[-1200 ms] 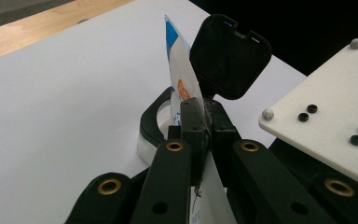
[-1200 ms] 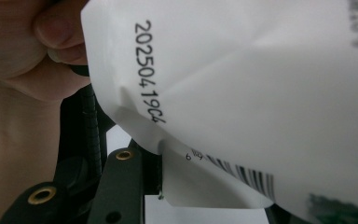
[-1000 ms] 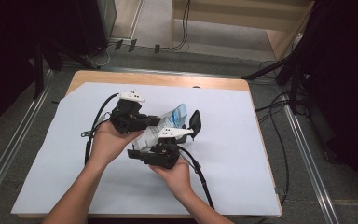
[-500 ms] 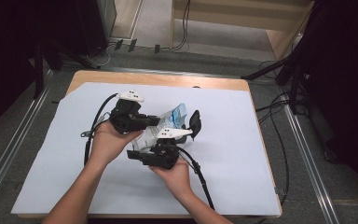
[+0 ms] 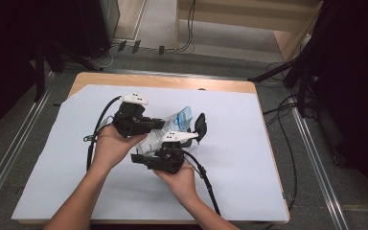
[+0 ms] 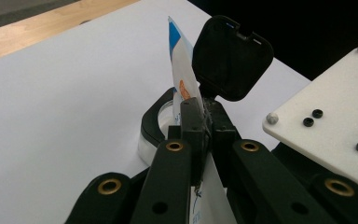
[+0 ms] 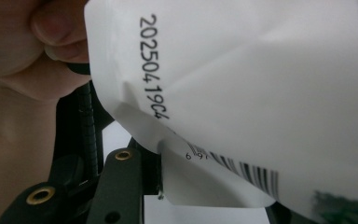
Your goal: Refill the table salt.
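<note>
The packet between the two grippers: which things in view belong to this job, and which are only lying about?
Belonging to the job:
- packet, white and blue, held above the sheet
- left gripper, jaws shut on the packet's edge
- right gripper, at the packet's lower end
- white sheet, the work surface

Only lying about:
- wooden table under the sheet
- cables on the floor

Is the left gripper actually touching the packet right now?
Touching. The left gripper view shows the left gripper shut on the packet, its edge pinched between them.
</note>
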Motion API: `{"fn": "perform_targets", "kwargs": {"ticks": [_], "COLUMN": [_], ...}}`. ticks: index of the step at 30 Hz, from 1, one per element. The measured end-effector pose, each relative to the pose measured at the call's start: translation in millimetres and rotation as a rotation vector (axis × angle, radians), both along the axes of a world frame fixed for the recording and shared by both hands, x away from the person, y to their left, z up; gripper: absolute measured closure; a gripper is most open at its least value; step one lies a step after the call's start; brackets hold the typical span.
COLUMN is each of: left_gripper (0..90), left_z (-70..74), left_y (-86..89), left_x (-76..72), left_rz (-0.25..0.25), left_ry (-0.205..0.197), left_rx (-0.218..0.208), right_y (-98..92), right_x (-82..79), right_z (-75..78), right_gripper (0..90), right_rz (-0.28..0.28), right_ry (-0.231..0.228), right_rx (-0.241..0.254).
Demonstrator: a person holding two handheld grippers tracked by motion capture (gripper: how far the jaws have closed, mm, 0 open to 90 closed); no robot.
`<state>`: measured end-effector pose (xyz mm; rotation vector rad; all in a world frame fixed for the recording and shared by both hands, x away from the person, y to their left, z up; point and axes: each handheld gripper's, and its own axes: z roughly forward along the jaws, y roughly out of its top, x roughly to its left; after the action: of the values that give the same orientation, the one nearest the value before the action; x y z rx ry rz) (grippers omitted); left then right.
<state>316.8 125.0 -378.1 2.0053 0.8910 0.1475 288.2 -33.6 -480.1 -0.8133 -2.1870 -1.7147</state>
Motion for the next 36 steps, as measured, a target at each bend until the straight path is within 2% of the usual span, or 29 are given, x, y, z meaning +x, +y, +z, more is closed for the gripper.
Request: {"fn": "perform_targets", "kwargs": {"ticks": [36], "left_gripper": [87.6], "left_z": [-1.2], "left_y": [-2.4], "left_x": [-0.6], "left_rz": [0.003], "left_ry": [-0.007], "left_rx": [-0.005], "right_y": [-1.6], "right_x": [2.4], "right_z": [0.1], "right_gripper": [62.4], "right_rz": [0.007], "right_ry": [0.02], "right_rx": [0.018]}}
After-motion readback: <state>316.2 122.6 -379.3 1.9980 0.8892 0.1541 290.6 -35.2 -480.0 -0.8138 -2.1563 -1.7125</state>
